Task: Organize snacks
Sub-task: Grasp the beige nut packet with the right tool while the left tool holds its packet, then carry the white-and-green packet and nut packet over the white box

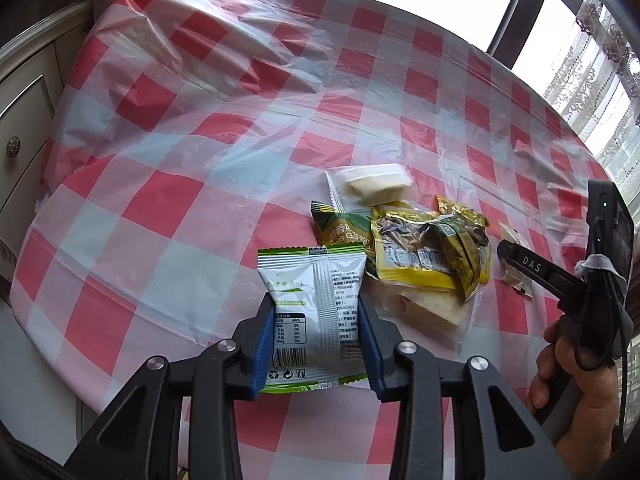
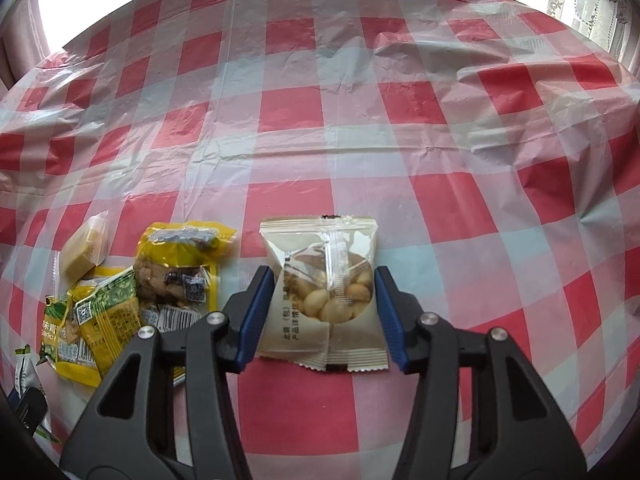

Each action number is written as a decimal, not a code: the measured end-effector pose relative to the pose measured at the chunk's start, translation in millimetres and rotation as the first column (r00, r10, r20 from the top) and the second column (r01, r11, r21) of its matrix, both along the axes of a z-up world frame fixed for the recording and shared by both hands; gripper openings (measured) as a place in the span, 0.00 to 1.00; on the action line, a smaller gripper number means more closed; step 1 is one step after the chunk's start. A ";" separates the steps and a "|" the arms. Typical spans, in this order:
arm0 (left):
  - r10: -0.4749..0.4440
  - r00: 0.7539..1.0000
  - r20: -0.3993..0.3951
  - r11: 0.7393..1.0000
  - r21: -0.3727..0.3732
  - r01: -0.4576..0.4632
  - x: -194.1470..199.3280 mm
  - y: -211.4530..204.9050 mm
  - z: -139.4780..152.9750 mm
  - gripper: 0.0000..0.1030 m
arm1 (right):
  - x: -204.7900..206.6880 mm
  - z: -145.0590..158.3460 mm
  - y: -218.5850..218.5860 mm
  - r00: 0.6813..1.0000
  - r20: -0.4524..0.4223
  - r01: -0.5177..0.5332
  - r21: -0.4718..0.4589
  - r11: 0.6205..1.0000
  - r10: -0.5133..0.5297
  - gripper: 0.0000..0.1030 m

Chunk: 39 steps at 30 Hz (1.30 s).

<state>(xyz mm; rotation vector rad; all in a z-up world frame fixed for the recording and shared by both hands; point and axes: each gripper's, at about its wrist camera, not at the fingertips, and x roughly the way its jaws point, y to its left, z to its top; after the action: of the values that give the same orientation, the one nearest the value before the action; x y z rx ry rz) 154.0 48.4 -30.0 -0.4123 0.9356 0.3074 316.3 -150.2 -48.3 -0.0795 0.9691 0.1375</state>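
Note:
In the left wrist view my left gripper (image 1: 318,304) is shut on a white and green snack packet (image 1: 316,312), its blue pads pressing both sides. Just beyond lies a pile of snacks: yellow packets (image 1: 432,248), a green packet (image 1: 344,230) and a clear-wrapped pale cake (image 1: 376,184). In the right wrist view my right gripper (image 2: 324,280) has its blue pads against both sides of a beige packet of peanuts (image 2: 326,296) lying on the cloth. The pile of yellow packets (image 2: 160,280) sits to its left. The right gripper also shows in the left wrist view (image 1: 532,268).
A red and white checked plastic cloth (image 1: 200,140) covers the round table. A white cabinet with a knob (image 1: 16,144) stands at the left. A window with lace curtains (image 1: 592,72) is behind the table.

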 end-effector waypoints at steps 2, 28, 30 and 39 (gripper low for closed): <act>-0.003 1.000 0.000 1.000 0.006 0.003 0.4 -1.3 0.7 0.38 | -2.7 1.2 -1.3 1.000 -0.004 -0.002 -0.004 1.000 0.002 0.51; -0.121 0.992 0.042 0.986 0.122 0.115 -7.2 -43.8 30.0 0.38 | -104.4 51.2 -40.6 0.995 0.062 -0.076 0.018 0.997 0.074 0.48; -0.137 0.990 0.046 0.983 0.128 0.130 -8.3 -50.3 33.2 0.38 | -110.0 53.9 -47.0 0.995 0.063 -0.074 0.022 0.997 0.072 0.48; -0.246 0.968 0.050 0.959 0.158 0.235 -11.3 -95.4 47.6 0.38 | -132.2 61.9 -86.6 0.998 0.051 -0.046 0.063 0.997 0.043 0.48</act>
<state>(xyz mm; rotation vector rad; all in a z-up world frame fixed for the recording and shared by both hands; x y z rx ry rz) 142.7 -47.0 17.5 -0.1661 0.8776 0.1391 184.1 -236.9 13.6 -0.0452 0.9125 0.2071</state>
